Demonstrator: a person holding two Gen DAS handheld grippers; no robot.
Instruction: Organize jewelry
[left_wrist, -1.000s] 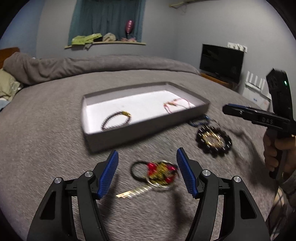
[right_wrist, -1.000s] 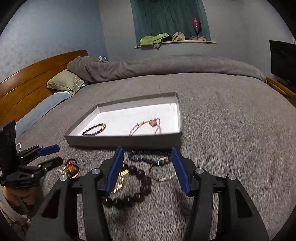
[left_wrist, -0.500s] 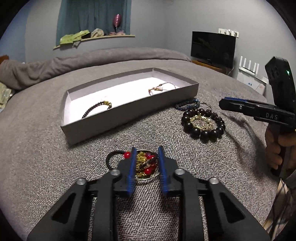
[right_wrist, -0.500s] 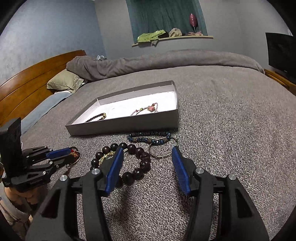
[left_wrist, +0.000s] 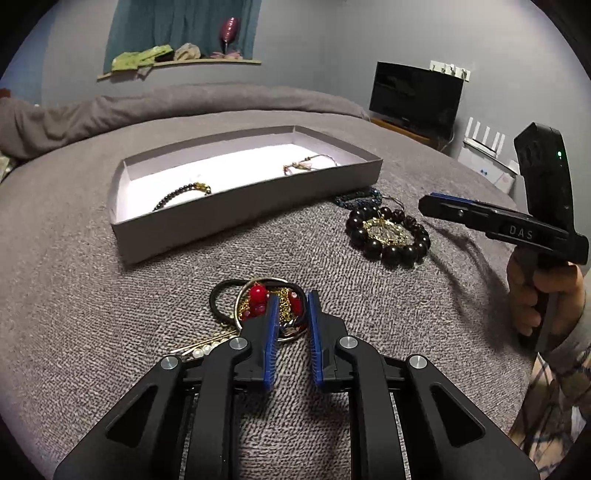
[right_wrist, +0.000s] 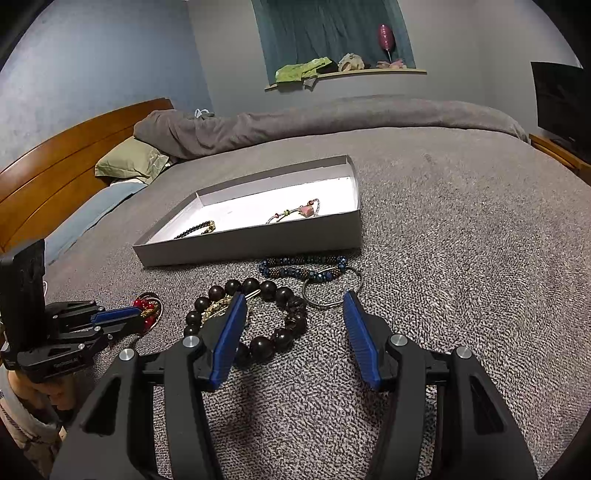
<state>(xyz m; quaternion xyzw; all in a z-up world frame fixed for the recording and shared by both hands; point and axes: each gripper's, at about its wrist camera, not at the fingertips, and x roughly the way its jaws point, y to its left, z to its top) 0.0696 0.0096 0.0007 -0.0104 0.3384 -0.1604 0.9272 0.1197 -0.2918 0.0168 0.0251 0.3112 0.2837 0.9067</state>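
Note:
A shallow grey box (left_wrist: 243, 206) (right_wrist: 258, 243) lies on the bed with a dark bead bracelet (left_wrist: 181, 192) and a pink string bracelet (left_wrist: 308, 164) inside. My left gripper (left_wrist: 291, 308) is closed on a gold chain with red beads (left_wrist: 258, 295) that lies on a black hair tie and a metal ring. A pearl strand (left_wrist: 201, 349) lies beside it. My right gripper (right_wrist: 293, 306) is open above a large dark bead bracelet (right_wrist: 273, 332) (left_wrist: 388, 236). A blue beaded bracelet (right_wrist: 303, 267) and a thin ring (right_wrist: 332, 291) lie in front of the box.
The grey bedspread (right_wrist: 461, 240) covers the bed. A wooden headboard (right_wrist: 55, 166) and a pillow (right_wrist: 129, 166) are at the left. A TV (left_wrist: 415, 98) stands at the far right.
My left gripper has closed from wide open onto the red bead chain. My right gripper has drawn back a little and stays open over the dark bead bracelet.

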